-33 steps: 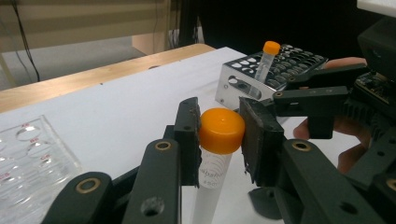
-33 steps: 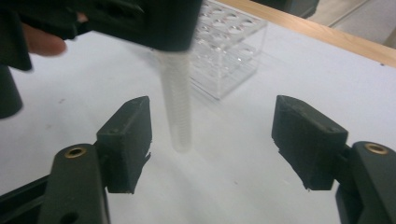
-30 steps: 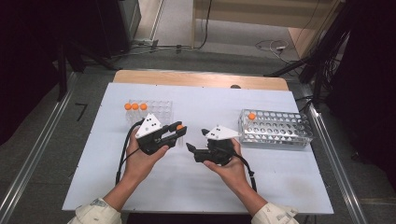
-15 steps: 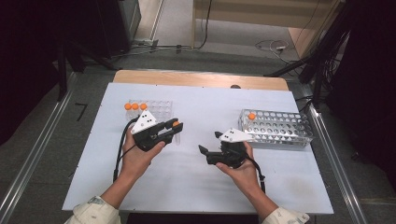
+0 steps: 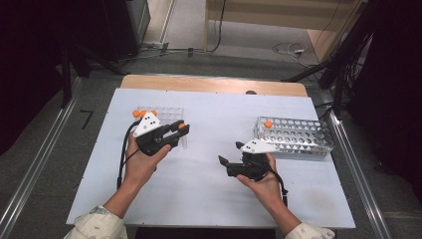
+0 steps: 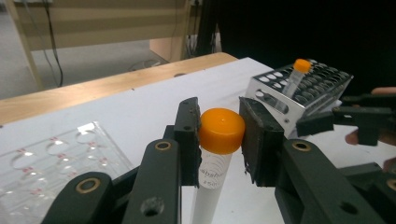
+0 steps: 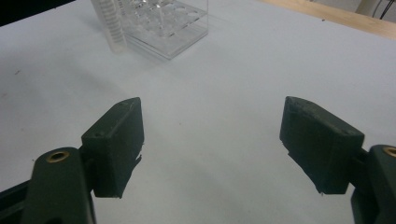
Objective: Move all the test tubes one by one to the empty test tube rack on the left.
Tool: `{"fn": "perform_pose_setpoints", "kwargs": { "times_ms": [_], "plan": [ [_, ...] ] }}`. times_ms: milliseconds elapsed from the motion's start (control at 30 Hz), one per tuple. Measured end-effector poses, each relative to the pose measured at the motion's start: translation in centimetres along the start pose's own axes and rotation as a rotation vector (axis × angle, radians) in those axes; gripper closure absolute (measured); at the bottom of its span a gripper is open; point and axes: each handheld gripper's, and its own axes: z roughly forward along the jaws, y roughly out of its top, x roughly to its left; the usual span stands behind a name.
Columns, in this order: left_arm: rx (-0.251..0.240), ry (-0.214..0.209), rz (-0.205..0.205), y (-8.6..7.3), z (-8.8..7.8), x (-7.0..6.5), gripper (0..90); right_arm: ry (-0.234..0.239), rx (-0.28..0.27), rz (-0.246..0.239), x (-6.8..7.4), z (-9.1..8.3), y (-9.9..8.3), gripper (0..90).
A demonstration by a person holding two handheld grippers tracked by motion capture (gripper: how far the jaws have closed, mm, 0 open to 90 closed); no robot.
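Item: orange-capped tube (image 6: 219,140), clamped at its cap in the left gripper (image 5: 180,130), held over the table just beside the clear rack (image 5: 166,115). Right gripper (image 7: 212,149): jaws wide, nothing between, having just opened. Step judged: transfer; next move calls for carrying the tube across to the metal rack (image 5: 293,138).

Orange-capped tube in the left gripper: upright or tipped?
Upright. In the left gripper view the tube hangs vertically, its orange cap clamped between the left gripper pads.
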Motion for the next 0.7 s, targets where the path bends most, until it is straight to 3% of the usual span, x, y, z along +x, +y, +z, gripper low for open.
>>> {"fn": "perform_pose_setpoints", "kwargs": {
  "times_ms": [700],
  "plan": [
    [-0.055,0.135,-0.038,2.2,-1.1,4.4,70.8,-0.009,0.002,0.004,-0.2,0.0,-0.3,21.3]
  ]
}}
